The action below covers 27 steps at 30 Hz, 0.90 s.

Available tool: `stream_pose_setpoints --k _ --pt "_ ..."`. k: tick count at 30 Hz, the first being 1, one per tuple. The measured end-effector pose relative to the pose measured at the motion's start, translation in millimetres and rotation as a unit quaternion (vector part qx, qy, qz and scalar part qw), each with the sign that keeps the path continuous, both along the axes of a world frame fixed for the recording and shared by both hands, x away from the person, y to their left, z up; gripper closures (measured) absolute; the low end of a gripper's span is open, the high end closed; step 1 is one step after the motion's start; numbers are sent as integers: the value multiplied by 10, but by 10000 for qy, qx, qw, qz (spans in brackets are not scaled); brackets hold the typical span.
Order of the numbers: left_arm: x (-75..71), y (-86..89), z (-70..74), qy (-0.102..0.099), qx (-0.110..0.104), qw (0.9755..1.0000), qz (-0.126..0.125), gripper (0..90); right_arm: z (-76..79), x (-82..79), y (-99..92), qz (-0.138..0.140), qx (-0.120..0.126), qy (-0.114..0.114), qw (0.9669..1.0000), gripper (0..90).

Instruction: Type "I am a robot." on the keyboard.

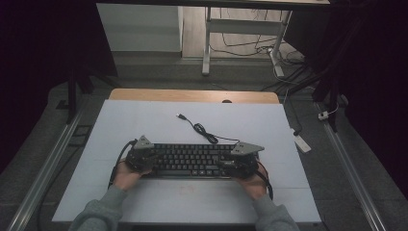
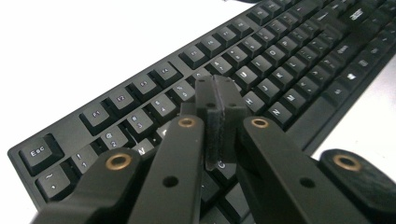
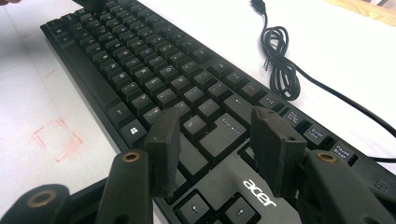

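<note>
A black Acer keyboard (image 1: 192, 160) lies across the white table top, its cable (image 1: 199, 129) coiled behind it. My left gripper (image 1: 144, 155) hovers over the keyboard's left end; in the left gripper view its jaws (image 2: 219, 100) are pressed together, shut with nothing between them, above the upper letter keys (image 2: 261, 60). My right gripper (image 1: 238, 160) sits over the keyboard's right end. In the right gripper view it (image 3: 217, 140) stands open just above the Enter key area, with the Acer logo (image 3: 259, 192) below it and nothing gripped.
The white board (image 1: 144, 125) lies on a wooden table. Faint red square marks (image 3: 58, 137) show on the board near the keyboard's front edge. Table legs and floor cables (image 1: 250, 45) stand beyond the far edge. Rails (image 1: 43, 168) run along both sides.
</note>
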<state>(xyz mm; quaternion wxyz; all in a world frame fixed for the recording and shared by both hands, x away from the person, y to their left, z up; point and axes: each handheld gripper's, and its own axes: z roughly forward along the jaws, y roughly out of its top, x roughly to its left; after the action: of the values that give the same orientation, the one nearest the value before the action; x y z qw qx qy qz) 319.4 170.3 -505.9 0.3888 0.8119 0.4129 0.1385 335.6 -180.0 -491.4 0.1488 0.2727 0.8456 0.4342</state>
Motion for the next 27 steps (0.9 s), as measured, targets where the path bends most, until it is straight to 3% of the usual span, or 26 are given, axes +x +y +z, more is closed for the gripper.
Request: stream_pose_setpoints --k 11,27 --pt "93 -52 -100 76 120 9997 186 889 0 -2 4 -3 -25 4 10000 530" --pt "142 -109 -173 123 301 9993 201 889 -9 0 8 2 -42 3 10000 530"
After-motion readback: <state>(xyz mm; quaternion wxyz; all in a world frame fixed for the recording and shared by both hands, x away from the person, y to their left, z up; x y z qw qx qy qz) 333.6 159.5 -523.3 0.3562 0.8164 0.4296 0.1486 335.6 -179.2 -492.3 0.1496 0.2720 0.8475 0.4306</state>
